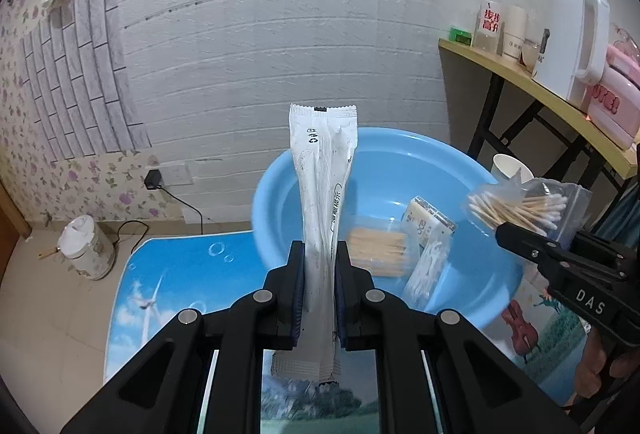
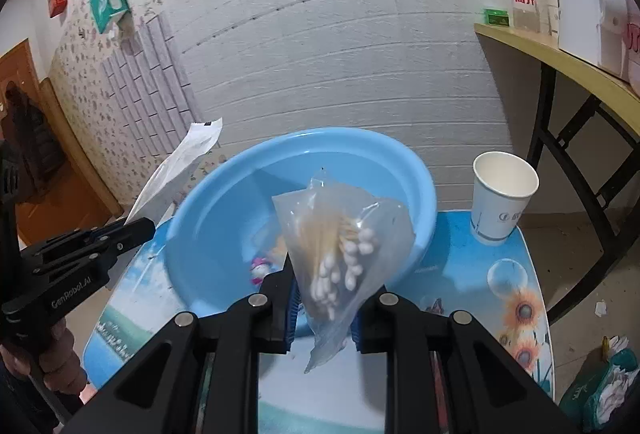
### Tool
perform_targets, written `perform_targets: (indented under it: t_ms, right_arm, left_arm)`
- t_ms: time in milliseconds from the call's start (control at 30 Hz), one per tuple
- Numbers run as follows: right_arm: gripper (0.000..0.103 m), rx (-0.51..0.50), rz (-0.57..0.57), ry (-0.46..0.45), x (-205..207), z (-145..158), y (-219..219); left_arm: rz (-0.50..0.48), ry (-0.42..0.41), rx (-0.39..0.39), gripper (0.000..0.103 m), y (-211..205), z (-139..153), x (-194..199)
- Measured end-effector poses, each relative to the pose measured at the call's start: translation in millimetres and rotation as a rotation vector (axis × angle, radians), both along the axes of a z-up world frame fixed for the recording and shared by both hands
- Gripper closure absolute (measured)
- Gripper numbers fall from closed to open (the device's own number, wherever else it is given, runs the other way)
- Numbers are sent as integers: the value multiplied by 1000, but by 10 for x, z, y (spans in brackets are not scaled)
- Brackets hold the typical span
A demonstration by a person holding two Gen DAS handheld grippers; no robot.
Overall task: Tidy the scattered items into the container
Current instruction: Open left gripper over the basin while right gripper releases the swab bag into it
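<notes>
My left gripper (image 1: 319, 250) is shut on a long white sachet (image 1: 323, 186) and holds it upright at the near rim of the blue basin (image 1: 384, 146). My right gripper (image 2: 326, 274) is shut on a clear bag of cotton swabs (image 2: 340, 254) and holds it over the basin (image 2: 248, 178). In the left wrist view the right gripper (image 1: 520, 234) and the swab bag (image 1: 524, 208) are at the basin's right side. Inside the basin lie a pack of toothpicks (image 1: 376, 246), a small tissue pack (image 1: 428, 224) and a bag of floss picks (image 1: 426, 270).
The basin stands on a small table with a blue printed top (image 2: 500, 274). A paper cup (image 2: 502, 194) stands on it to the right of the basin. A folding table (image 1: 540, 82) at the right carries a kettle (image 1: 568, 38), a bottle and cups. A white jar (image 1: 86, 246) is on the floor.
</notes>
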State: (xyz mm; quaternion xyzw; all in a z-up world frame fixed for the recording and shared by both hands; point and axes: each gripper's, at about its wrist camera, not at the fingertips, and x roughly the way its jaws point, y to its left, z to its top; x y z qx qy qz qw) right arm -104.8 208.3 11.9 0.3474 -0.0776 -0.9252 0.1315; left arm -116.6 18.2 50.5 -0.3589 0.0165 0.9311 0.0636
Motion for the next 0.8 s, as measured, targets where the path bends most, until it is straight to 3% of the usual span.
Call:
perform_targets:
  t_ms: [433, 567, 600, 667, 800]
  right_arm:
    - [82, 16, -3, -1, -310, -72, -102]
    - [81, 8, 0, -7, -340, -91, -92]
    - [82, 6, 0, -9, -351, -102, -77]
    - [82, 1, -5, -17, -364, -125, -60]
    - [82, -4, -9, -26, -369, -143, -44]
  left_arm:
    - [13, -49, 0, 89, 132, -187, -406]
    - [13, -58, -2, 84, 172, -232, -444]
    - [15, -63, -7, 80, 186, -238, -451]
    - [22, -57, -15, 59, 204, -225, -441]
    - [41, -6, -27, 42, 164, -125, -375]
